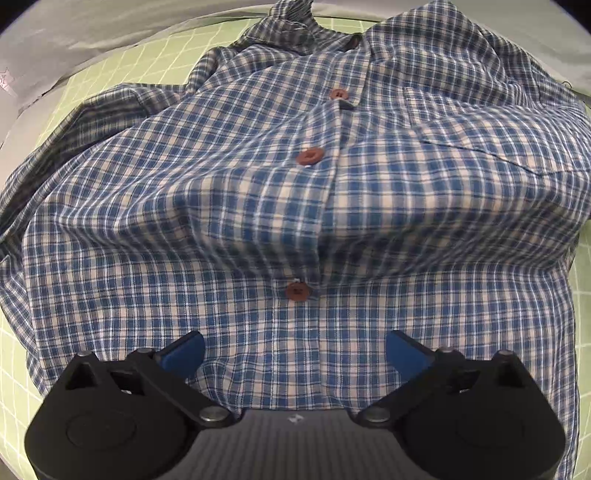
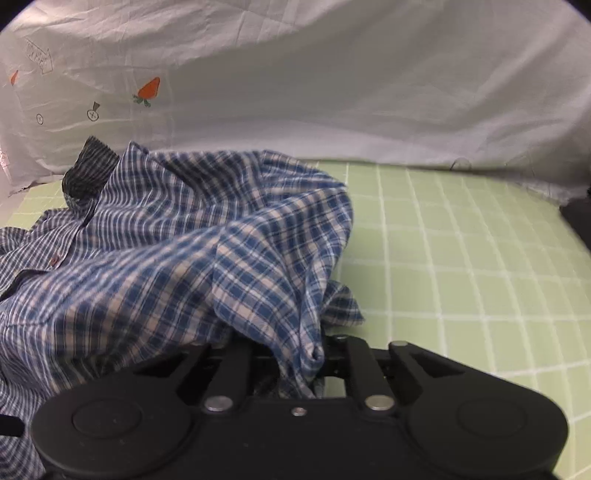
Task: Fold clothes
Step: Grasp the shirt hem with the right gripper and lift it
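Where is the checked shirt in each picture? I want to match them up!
Left wrist view: the checked shirt fills most of the picture, buttons up, under the open left tool.
Right wrist view: the shirt is heaped on the left and middle, with a fold pinched in the right tool.
Shared landmark: the green grid mat under the shirt, with the white cloth behind it.

a blue and white plaid shirt (image 1: 258, 206) lies front side up on a green gridded mat (image 1: 122, 70), its placket running away from the camera with three reddish-brown buttons (image 1: 309, 156). a chest pocket (image 1: 491, 140) sits to the right. the left gripper (image 1: 295, 350) hovers over the lower front, its blue-padded fingers (image 1: 186, 349) spread wide apart.
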### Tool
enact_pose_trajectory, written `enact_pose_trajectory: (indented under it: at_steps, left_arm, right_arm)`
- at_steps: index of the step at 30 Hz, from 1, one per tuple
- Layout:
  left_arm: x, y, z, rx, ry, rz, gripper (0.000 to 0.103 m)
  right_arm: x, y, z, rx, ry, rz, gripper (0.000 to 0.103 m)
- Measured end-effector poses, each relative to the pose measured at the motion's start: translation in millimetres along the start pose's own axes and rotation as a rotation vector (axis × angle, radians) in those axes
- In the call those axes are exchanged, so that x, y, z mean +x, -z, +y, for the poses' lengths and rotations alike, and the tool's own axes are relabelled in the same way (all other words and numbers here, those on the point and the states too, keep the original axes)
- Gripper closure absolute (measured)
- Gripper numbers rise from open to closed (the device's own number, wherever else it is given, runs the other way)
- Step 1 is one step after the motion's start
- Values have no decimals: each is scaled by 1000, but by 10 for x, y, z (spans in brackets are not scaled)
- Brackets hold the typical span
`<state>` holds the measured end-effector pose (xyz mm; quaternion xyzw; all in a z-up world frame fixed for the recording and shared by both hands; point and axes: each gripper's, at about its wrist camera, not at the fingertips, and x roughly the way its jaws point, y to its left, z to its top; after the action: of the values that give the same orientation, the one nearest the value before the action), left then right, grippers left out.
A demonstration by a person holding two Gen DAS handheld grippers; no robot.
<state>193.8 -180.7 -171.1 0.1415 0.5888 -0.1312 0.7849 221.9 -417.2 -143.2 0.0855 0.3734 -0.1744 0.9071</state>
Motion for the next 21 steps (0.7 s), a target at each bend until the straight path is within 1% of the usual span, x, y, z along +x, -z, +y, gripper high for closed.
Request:
enact_pose_trajectory:
  at_steps: [5,8,10,11,12,14,15,17,18,19,20,21]
  left_arm:
    - [27,11,93,-27,30,5,0]
    - [32,10,69,-7,46,2,0]
    - [31,8,24,19,54,-3,0]
    - [33,11,28,20,57,-3,0]
    - [35,15,38,20,60,-2,0]
    - [37,22,49,20,63,-3,0]
    - [36,26,49,22,63,-4,0]
    - [32,30,54,24,63,-6,0]
    - [31,34,59,23,63,-7,0]
    - [30,39,64,22,63,-9,0]
    - [27,23,58,21,62,-9,0]
    - [21,3,30,21,62,-8,0]
  right_arm:
    - [-254,-133,-204,-28,123,-98,94]
    - [-465,-259,-183,-134,196,-179,93]
    - [-607,-338,-71,-218,233,-246,92]
    - [-644,-361,-5,-254,244,-263,90]
    - [-634,-366,44,-276,246,-257,84]
    - [-549,-347,86,-282,232,-218,77]
    - [-487,-316,48,-242,216,-188,71]
    - [-407,-240,-62,-128,187,-125,70]
    - [-376,-202,-117,-68,173,-96,66]
    - [-364,-157,-172,-17,165,-76,58]
    - [-371,-105,-227,25,162,-66,53]
    - [-379,-58,-268,58,165,-56,45]
